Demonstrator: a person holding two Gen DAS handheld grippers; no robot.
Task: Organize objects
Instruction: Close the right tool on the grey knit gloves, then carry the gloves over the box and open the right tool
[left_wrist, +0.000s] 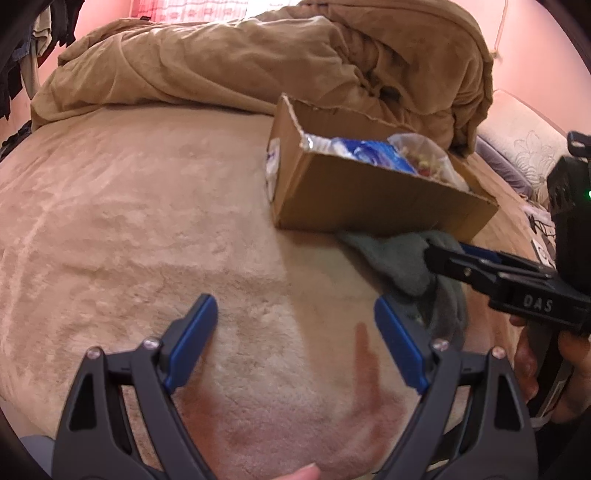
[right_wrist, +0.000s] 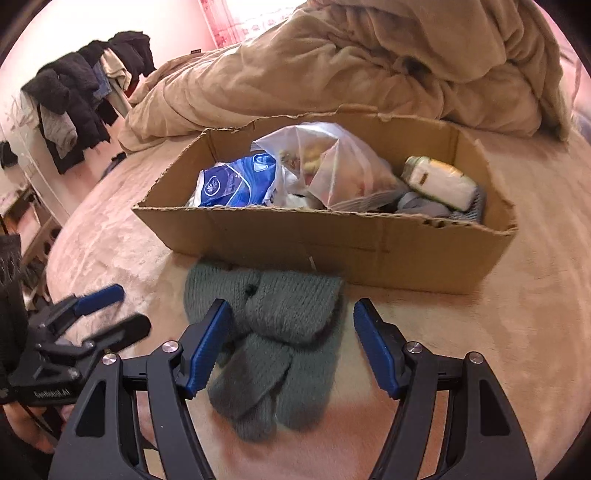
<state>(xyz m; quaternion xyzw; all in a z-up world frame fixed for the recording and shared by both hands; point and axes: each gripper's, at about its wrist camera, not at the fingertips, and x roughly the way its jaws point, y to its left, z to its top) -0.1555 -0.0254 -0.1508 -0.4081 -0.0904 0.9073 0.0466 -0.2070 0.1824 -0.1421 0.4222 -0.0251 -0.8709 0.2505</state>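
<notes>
A pair of grey-green knitted gloves (right_wrist: 273, 339) lies on the beige bed cover in front of an open cardboard box (right_wrist: 332, 243). My right gripper (right_wrist: 291, 328) is open, its fingers on either side of the gloves, just above them. The box holds a blue packet (right_wrist: 240, 184), a clear plastic bag (right_wrist: 332, 166) and a white packet (right_wrist: 439, 181). My left gripper (left_wrist: 295, 325) is open and empty over bare bed cover, left of the gloves (left_wrist: 399, 262). The box (left_wrist: 362, 195) also shows in the left wrist view. The right gripper (left_wrist: 443, 258) shows there too, over the gloves.
A crumpled tan duvet (right_wrist: 369, 66) is piled behind the box. Dark clothes (right_wrist: 74, 99) hang at the far left by the wall. A pale pillow (left_wrist: 524, 144) lies at the right edge of the bed.
</notes>
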